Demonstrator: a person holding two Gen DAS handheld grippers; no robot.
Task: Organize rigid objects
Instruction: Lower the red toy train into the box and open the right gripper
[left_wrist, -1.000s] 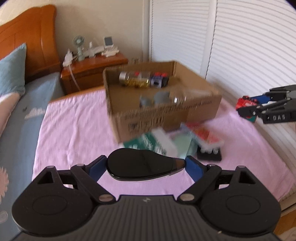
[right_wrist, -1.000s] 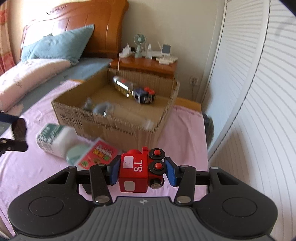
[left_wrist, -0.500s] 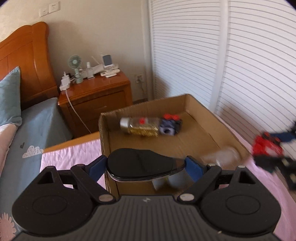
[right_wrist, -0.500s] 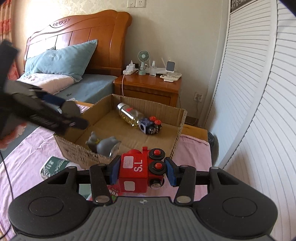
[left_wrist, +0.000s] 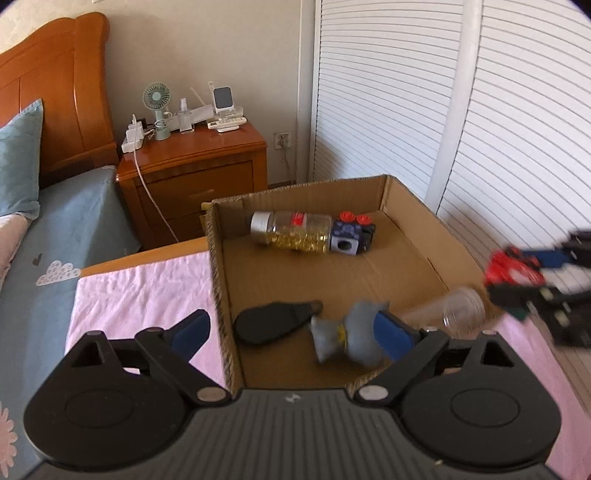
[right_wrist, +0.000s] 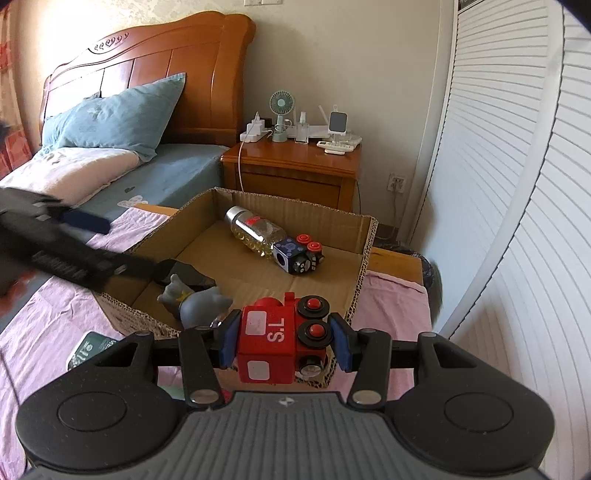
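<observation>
Over the pink bedspread (left_wrist: 140, 295), my left gripper (left_wrist: 291, 330) is opening, its black case (left_wrist: 273, 319) just dropped into the cardboard box (left_wrist: 417, 206), while my right gripper (right_wrist: 282, 341) clamps the red toy train (right_wrist: 273, 343), next to go.

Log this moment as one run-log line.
left tool: opening, black case dropped in box | right tool: shut on red train, near box

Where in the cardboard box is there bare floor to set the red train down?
Bare floor lies mid-box, between the pill bottle with the blue toy block and the grey figure. The near-left corner is crowded by the black case.
</observation>
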